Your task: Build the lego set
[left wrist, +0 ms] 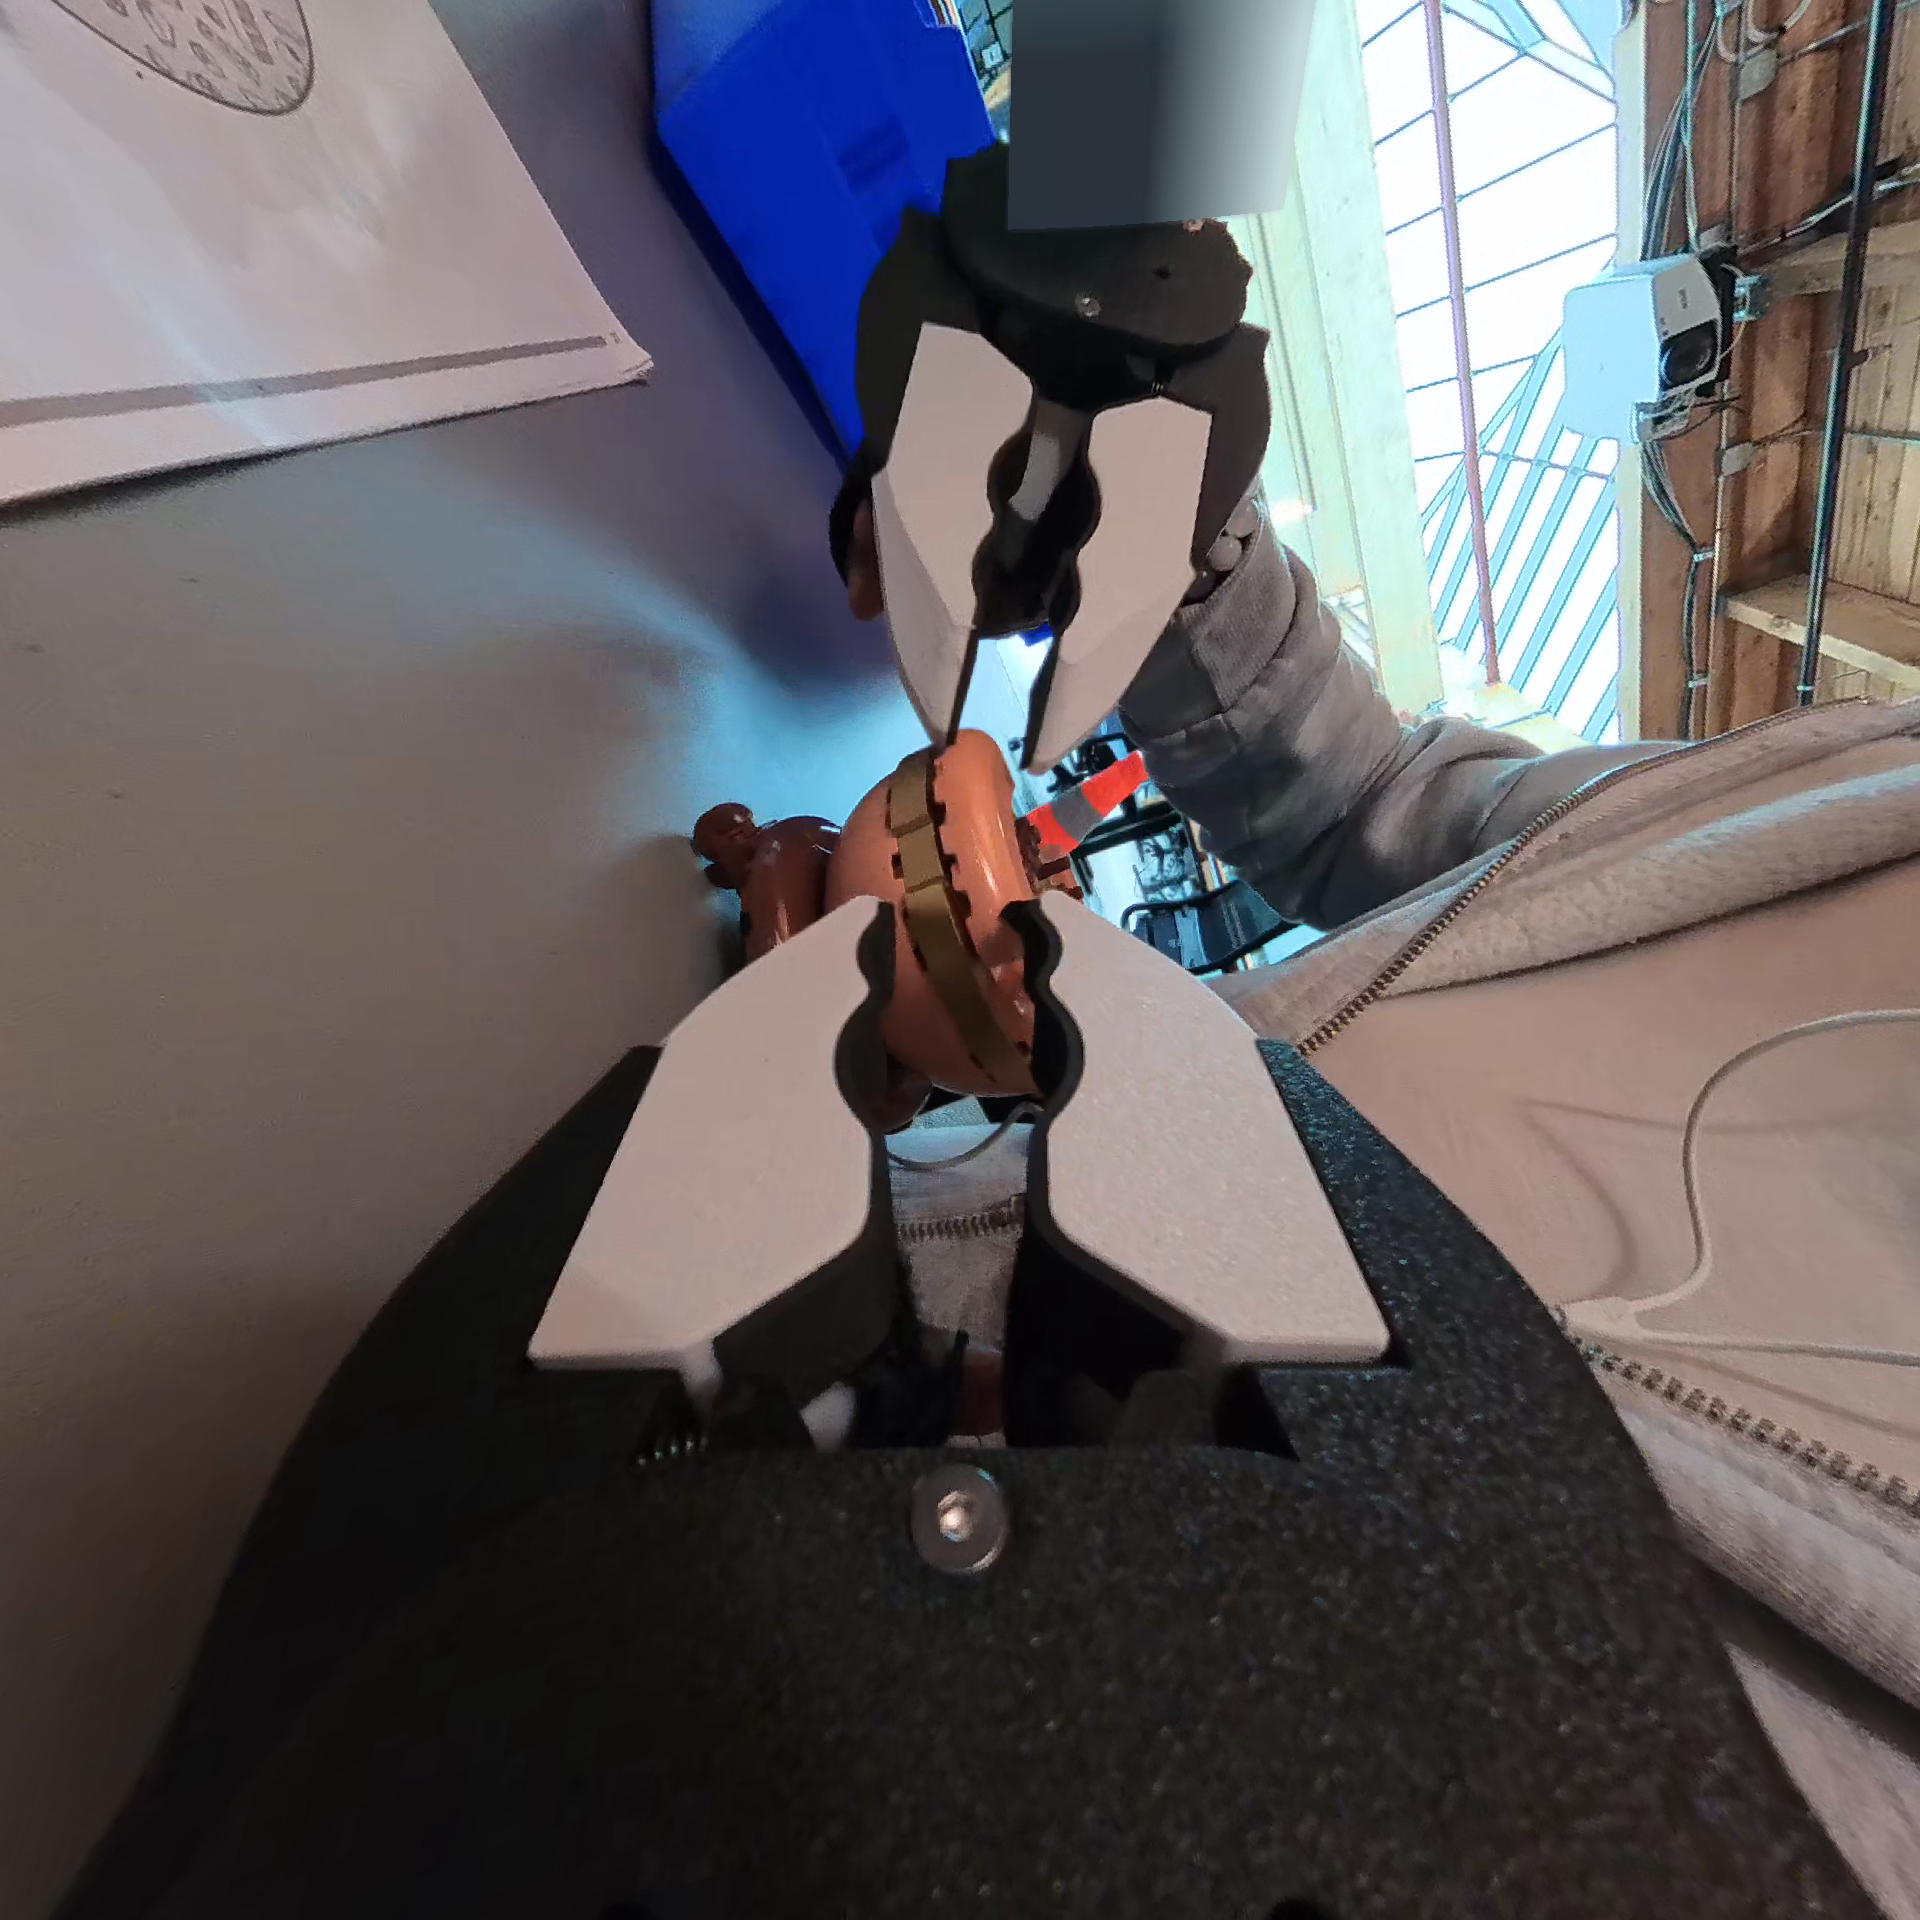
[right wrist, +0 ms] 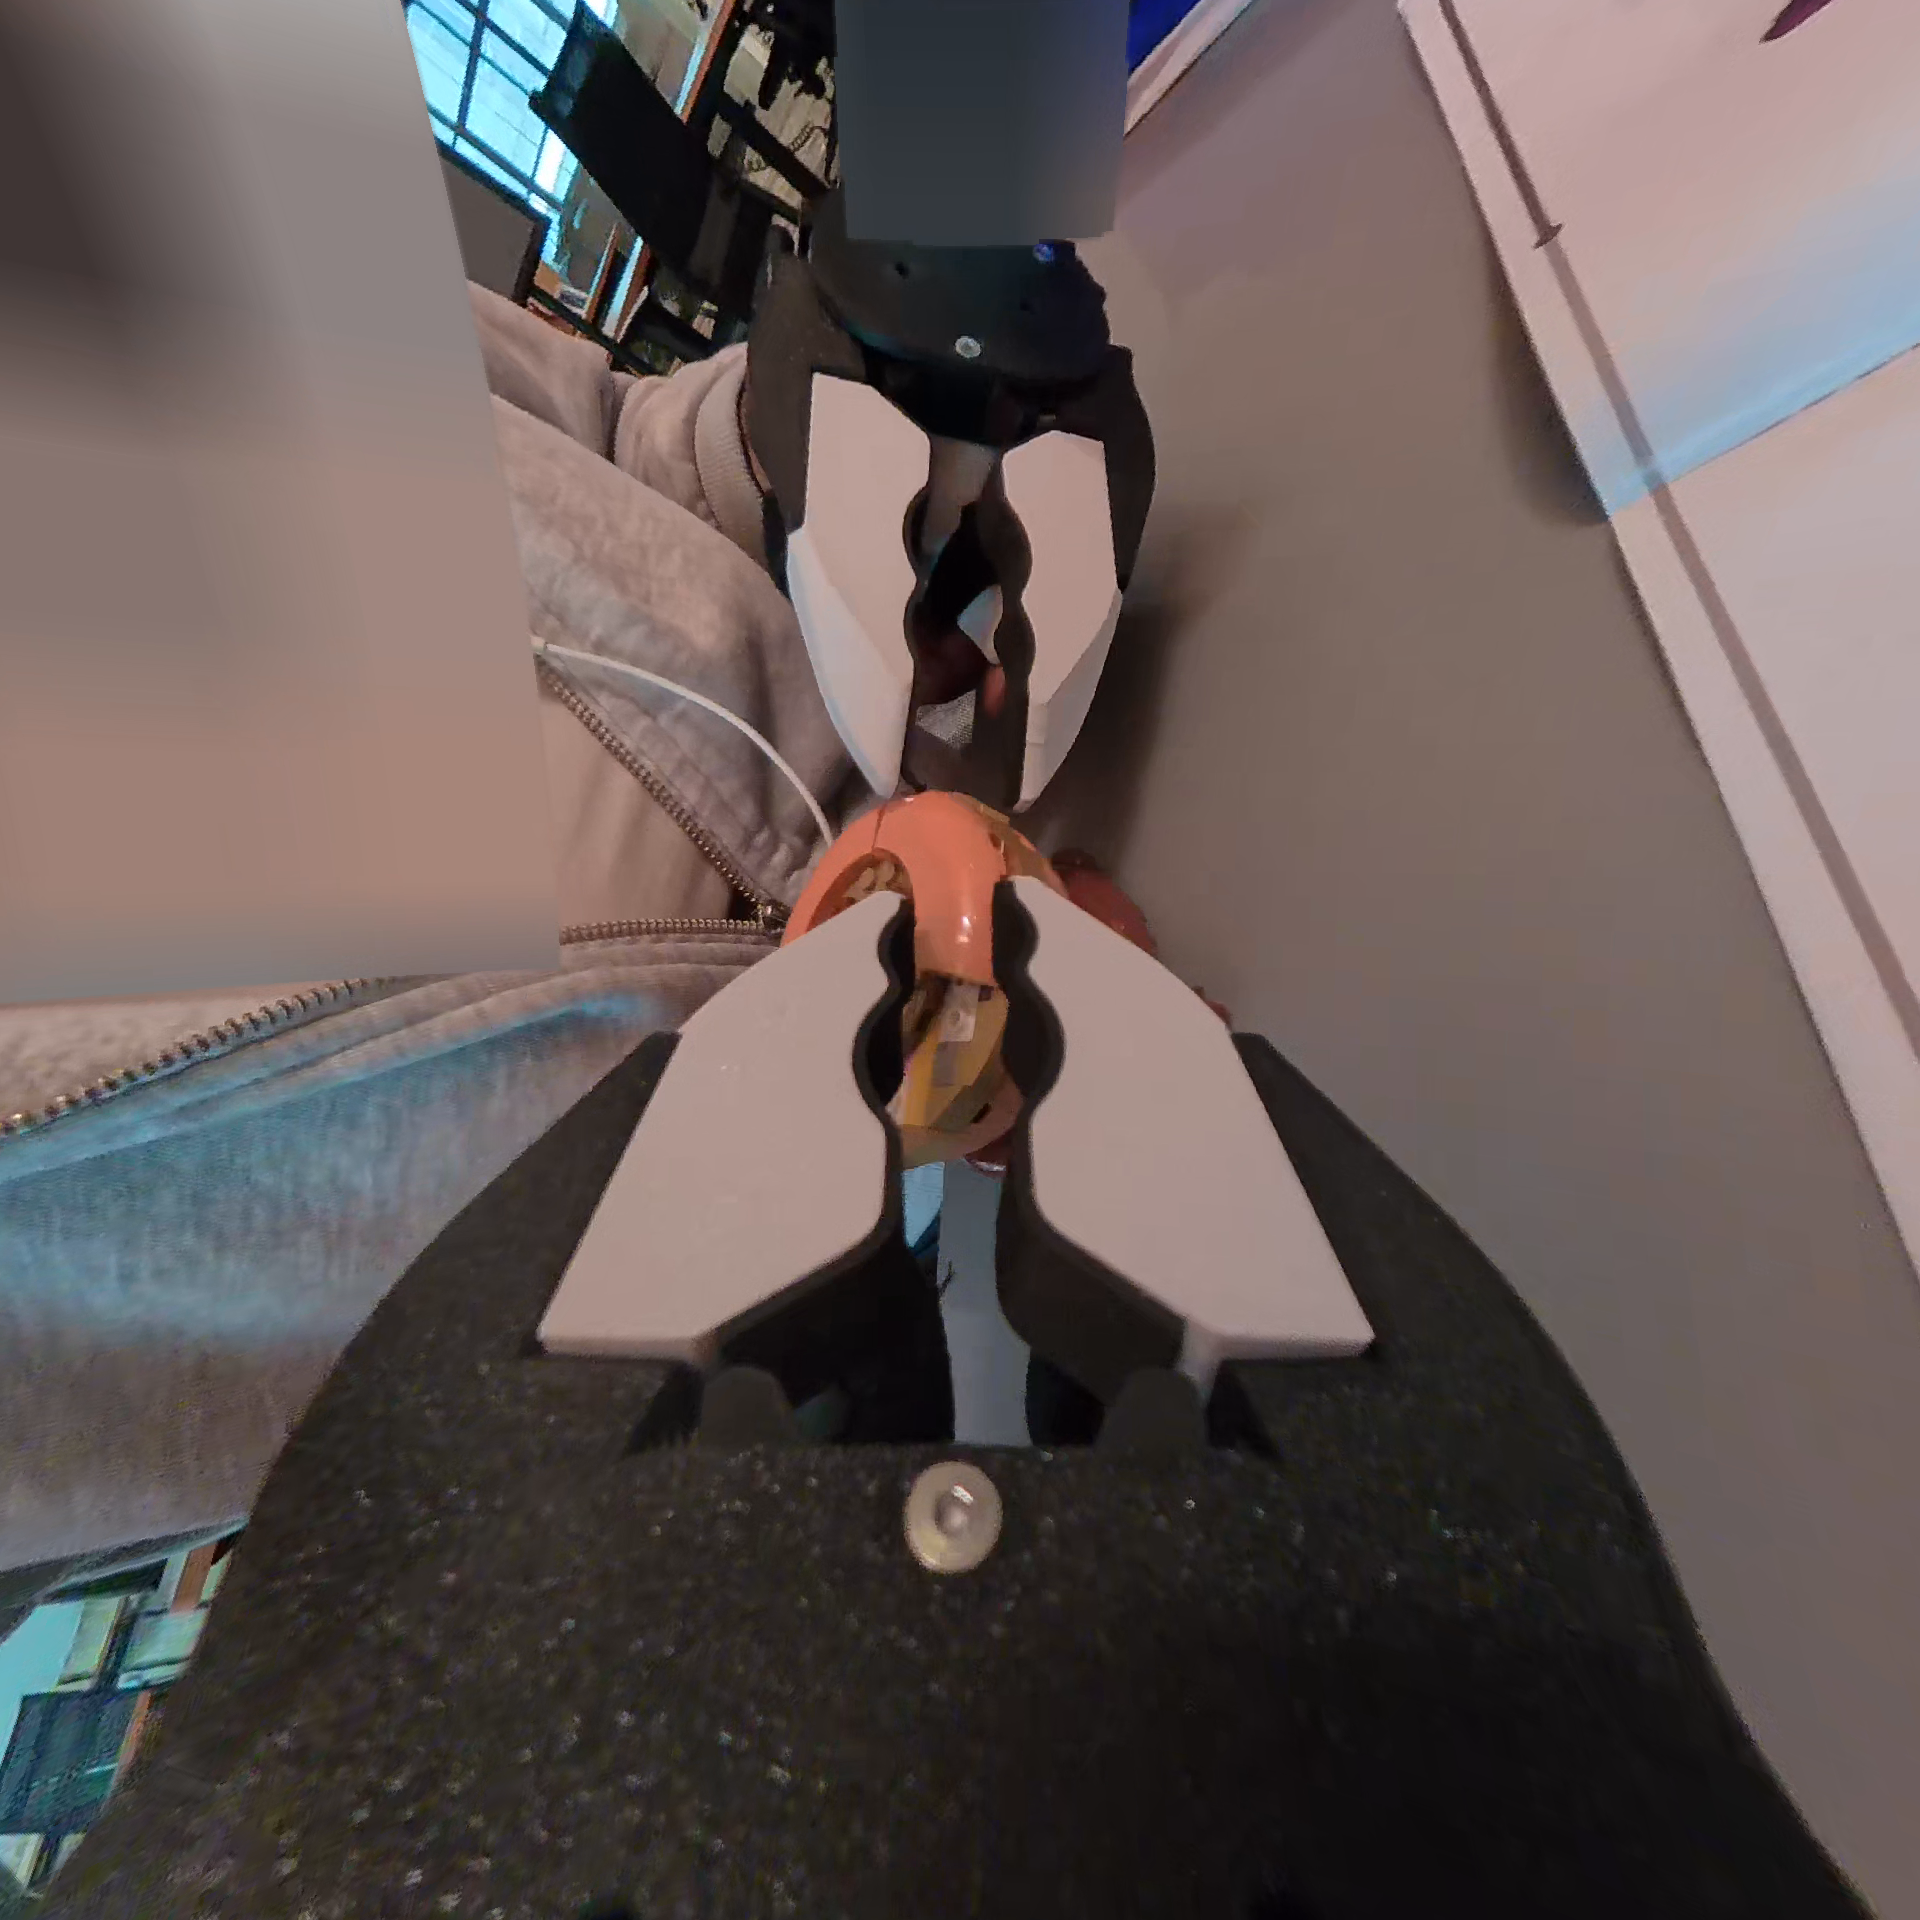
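Pressure should probably be kept straight and gentle so the round salmon-pink lego assembly isn't twisted apart. It's held in mid-air beside the grey table, clamped by the left claw; opposite, the right claw is also closed around it.

Two grippers are counted — left gripper and right gripper — with one lego model, one blue bin, one printed sheet
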{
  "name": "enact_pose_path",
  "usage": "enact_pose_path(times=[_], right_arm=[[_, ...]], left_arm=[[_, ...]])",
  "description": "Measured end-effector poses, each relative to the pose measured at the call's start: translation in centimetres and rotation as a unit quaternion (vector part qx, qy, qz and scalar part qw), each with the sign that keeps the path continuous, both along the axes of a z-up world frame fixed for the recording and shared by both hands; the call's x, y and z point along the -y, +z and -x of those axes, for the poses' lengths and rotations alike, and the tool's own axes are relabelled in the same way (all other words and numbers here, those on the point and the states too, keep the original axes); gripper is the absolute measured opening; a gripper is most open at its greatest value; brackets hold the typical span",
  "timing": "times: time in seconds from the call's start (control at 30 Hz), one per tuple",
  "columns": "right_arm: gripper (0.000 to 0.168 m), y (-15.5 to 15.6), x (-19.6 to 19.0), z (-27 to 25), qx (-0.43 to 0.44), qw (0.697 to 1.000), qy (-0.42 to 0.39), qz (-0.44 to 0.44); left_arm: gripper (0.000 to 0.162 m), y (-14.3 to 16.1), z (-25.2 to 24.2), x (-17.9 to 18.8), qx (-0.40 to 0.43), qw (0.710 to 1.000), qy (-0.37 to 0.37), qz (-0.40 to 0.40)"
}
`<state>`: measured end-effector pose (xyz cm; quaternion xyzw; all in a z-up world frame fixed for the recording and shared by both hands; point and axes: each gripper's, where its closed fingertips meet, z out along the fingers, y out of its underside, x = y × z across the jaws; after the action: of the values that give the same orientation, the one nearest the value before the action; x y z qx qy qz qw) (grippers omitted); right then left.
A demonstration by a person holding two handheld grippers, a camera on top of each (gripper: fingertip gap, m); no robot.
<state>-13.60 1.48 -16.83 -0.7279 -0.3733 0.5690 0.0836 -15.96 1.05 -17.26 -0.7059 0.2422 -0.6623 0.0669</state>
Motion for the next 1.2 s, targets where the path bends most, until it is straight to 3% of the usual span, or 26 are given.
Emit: enact_pose_path(times=[0.47,0.63,0.9,1.0,1.1,1.2], right_arm=[[0.014,0.0,0.4,1.2,0.002,1.000,0.010,-0.027],[0.014,-0.2,0.4,1.4,0.003,1.000,0.002,-0.027],[0.018,-0.2,0.4,1.5,-0.005,0.999,-0.032,-0.041],[0.034,1.1,-0.5,0.6,-0.021,0.993,-0.107,-0.055],[0.076,1.8,-0.8,-1.8,-0.025,0.973,-0.230,-0.022],[0.096,0.7,1.5,-3.7,-0.019,0.944,-0.330,0.012]], left_arm=[[0.023,0.0,0.3,0.4,-0.005,1.000,-0.003,-0.014],[0.034,-0.2,0.0,0.6,-0.012,0.999,-0.007,-0.034],[0.030,-0.3,-0.3,1.1,-0.017,0.998,-0.017,-0.051],[0.030,-0.3,-0.3,1.1,-0.021,0.998,-0.017,-0.059],[0.029,-0.3,-0.3,1.2,-0.022,0.998,-0.020,-0.063],[0.029,-0.3,-0.3,1.2,-0.020,0.997,-0.021,-0.065]])
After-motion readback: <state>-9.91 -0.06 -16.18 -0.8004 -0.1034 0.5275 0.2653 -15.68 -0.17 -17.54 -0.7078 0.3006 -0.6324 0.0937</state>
